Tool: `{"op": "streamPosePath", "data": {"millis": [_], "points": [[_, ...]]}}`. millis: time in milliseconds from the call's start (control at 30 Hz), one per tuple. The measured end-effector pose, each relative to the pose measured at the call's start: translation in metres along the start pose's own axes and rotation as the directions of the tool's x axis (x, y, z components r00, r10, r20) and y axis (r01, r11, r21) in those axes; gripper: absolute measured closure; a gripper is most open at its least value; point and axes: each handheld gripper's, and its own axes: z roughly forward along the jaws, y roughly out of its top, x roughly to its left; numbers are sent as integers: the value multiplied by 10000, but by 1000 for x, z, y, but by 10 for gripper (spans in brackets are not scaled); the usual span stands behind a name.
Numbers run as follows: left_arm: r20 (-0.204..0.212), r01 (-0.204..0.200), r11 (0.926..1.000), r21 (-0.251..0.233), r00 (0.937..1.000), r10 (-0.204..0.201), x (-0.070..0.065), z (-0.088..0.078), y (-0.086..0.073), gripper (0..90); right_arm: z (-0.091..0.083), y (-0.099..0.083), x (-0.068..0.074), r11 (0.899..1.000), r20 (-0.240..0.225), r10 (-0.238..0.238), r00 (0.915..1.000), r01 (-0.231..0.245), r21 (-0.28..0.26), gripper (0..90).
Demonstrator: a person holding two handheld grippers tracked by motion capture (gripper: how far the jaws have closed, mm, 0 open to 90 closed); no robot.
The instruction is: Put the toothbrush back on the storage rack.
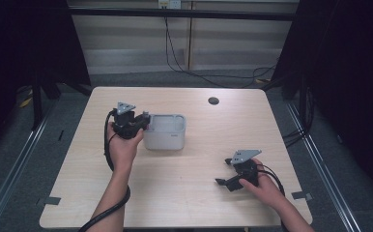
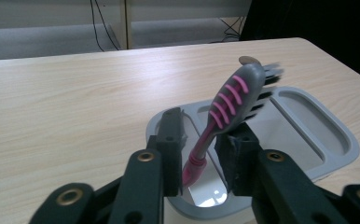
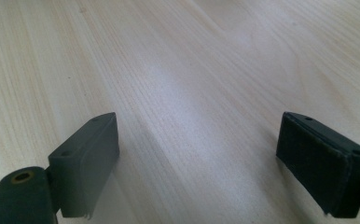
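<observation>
A: Where is the toothbrush right now?

B: Between the jaws of the left claw, over the near end of the grey tray. It leans, bristle head up and away, the pink neck running down into the gap. In the high view the left claw sits at the tray's left edge, out on the wooden surface.

A: Is it gripped?

B: I judge yes, but barely. The jaws look closed on the thin pink neck, and I cannot tell whether both pads touch it.

A: So what could go wrong?

B: The neck is narrow and smooth, and the heavy head sits high. It could pivot in the pads and tip sideways, or slip down and strike the tray's glossy floor. A quick swing of the hand would make that worse. If it drops askew, it may land across the divider rather than inside one compartment.

A: How does it look?

B: Grey head with pink ribs on the back, dark bristles facing away, slightly blurred.

A: And the other hand?

B: The right claw rests low over bare wood, jaws spread wide, holding nothing.
</observation>
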Motion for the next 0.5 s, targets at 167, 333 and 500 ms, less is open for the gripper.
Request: {"op": "streamPosePath", "data": {"millis": [167,333,500], "points": [[-114,-110,9999,-63,9999,109,1,0,0,635,0,0,0,10000,1,0,10000,0,1,124],[-331,-179,9998,-101,9993,176,4,0,-1,541,0,0,0,10000,-1,-2,10000,2,-1,124],[-510,-248,9997,-39,9984,246,6,-1,-4,445,0,0,0,10000,0,-3,10000,3,2,124]]}}
